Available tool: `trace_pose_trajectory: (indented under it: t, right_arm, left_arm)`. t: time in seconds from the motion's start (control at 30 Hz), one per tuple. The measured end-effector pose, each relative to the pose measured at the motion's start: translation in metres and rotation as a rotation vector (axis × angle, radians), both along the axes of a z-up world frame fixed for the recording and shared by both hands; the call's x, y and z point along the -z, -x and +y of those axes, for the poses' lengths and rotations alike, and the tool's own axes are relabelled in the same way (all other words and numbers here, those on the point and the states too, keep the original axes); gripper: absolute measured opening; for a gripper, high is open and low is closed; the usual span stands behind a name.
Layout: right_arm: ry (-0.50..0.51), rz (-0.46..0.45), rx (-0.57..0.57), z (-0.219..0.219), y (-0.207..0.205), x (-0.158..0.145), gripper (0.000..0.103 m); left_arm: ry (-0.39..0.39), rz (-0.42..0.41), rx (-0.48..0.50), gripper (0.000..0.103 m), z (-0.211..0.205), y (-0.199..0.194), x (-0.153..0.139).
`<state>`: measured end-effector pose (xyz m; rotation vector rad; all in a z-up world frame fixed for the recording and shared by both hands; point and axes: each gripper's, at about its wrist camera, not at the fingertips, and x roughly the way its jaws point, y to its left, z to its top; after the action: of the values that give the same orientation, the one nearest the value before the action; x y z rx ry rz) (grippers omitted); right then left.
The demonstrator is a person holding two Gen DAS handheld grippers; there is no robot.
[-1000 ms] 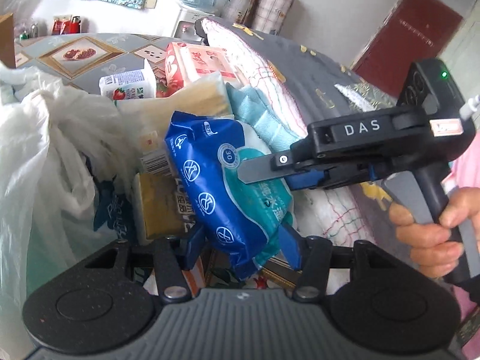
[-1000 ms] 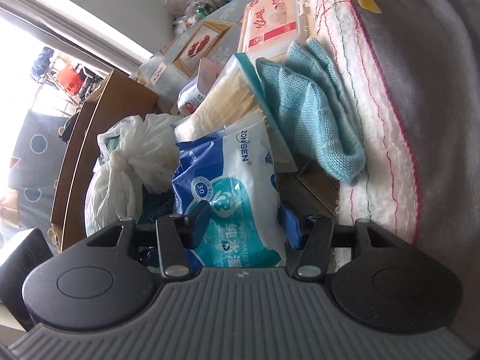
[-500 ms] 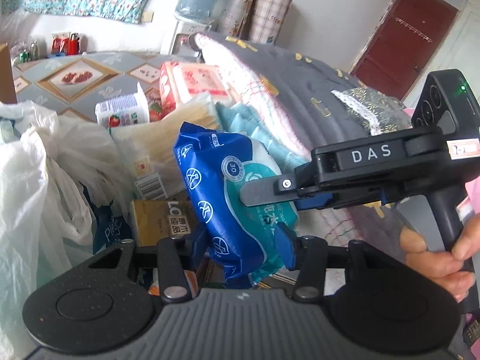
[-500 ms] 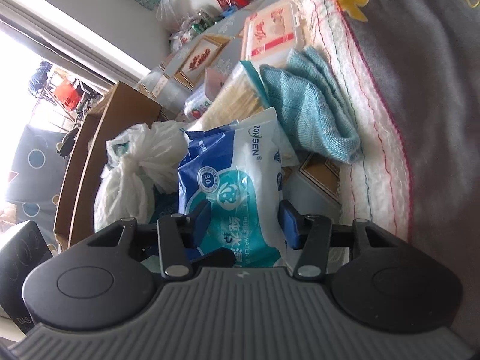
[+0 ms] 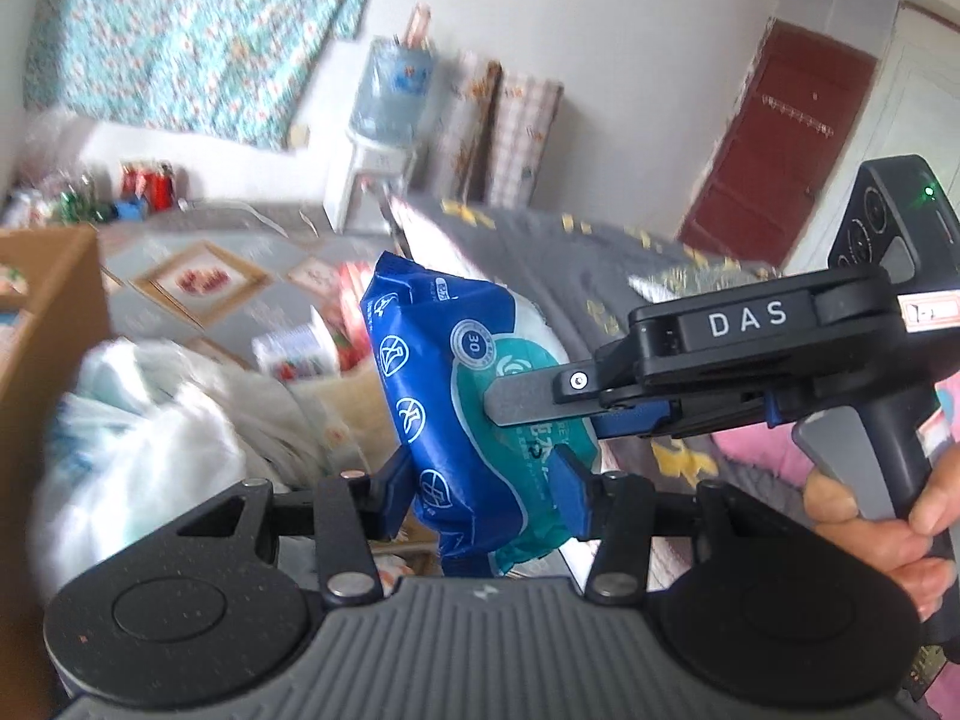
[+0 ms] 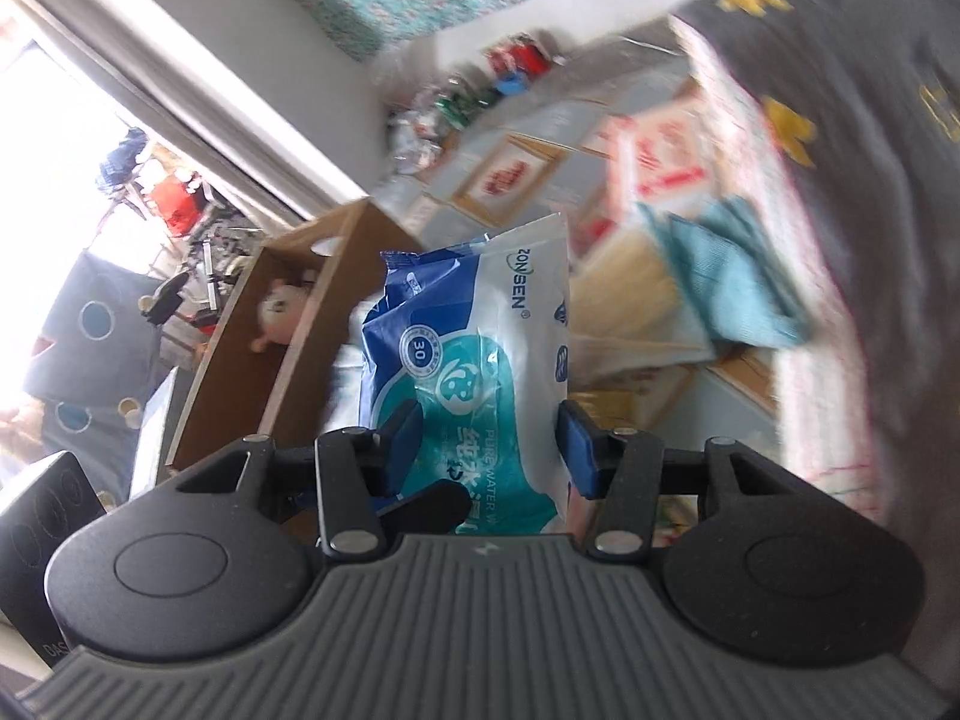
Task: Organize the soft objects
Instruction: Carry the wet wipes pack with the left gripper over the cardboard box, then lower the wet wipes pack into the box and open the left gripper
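Grey quilted bedding point(image 5: 576, 276) with yellow motifs ran toward a dark red door point(image 5: 774, 150), and a floral teal cloth point(image 5: 180, 30) hung on the white wall. Both the left gripper point(image 5: 483, 480) and the right gripper point(image 6: 489, 438) had their jaws pinching the blue wet-wipe pack point(image 5: 462, 408) — held in the air above the clutter, a cardboard box point(image 6: 288, 324) beside it.

Both wrist views share wipes pack point(image 5: 474, 414).
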<state>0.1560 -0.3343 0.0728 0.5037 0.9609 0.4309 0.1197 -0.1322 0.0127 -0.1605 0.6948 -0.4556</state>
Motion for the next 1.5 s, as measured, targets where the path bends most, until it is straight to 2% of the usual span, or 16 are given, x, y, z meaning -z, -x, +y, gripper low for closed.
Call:
trace_pose_trajectory:
  t: [0.23,0.4,0.6,0.8,0.93,1.0,1.1,1.2,1.23,1.3,1.5]
  right_arm:
    - [-0.059,-0.067,-0.153,0.085,-0.006,-0.034,0.049]
    - [-0.109,-0.065,-0.288,0.169,-0.029,-0.039,0.049]
    - [-0.126,-0.007,-0.374,0.262,-0.063,-0.027,0.049]
    - [-0.097,0.073,-0.379,0.319,-0.099,0.003,0.049]
    - [-0.002,0.076,-0.392,0.335,-0.109,0.016,0.052]
    - [0.013,0.066,-0.407,0.329,-0.11,0.021,0.052]
    - [0.001,0.024,-0.413,0.316,-0.113,0.019,0.052]
    - [-0.006,-0.008,-0.394,0.299,-0.117,0.014,0.052]
    - [-0.013,-0.014,-0.388,0.294,-0.117,0.012,0.052]
    - [-0.028,-0.027,-0.375,0.283,-0.117,0.008,0.052]
    - [-0.051,-0.035,-0.351,0.261,-0.111,0.008,0.053]
  left_arm:
    - [-0.033,-0.097,-0.149,0.049,0.064,0.037,-0.038]
    - [-0.064,-0.103,-0.306,0.049,0.127,0.046,-0.051]
    - [-0.075,-0.044,-0.433,0.049,0.205,0.032,-0.052]
    - [-0.048,0.059,-0.463,0.049,0.273,0.007,-0.027]
    - [0.022,0.16,-0.404,0.05,0.306,-0.014,-0.002]
    - [0.049,0.224,-0.36,0.051,0.32,-0.028,0.012]
    - [0.043,0.351,-0.334,0.051,0.333,-0.05,0.037]
    - [0.006,0.437,-0.335,0.052,0.339,-0.065,0.059]
    - [0.0,0.455,-0.341,0.052,0.342,-0.069,0.064]
    - [-0.001,0.487,-0.349,0.06,0.346,-0.075,0.073]
    - [-0.044,0.537,-0.363,0.058,0.339,-0.081,0.087]
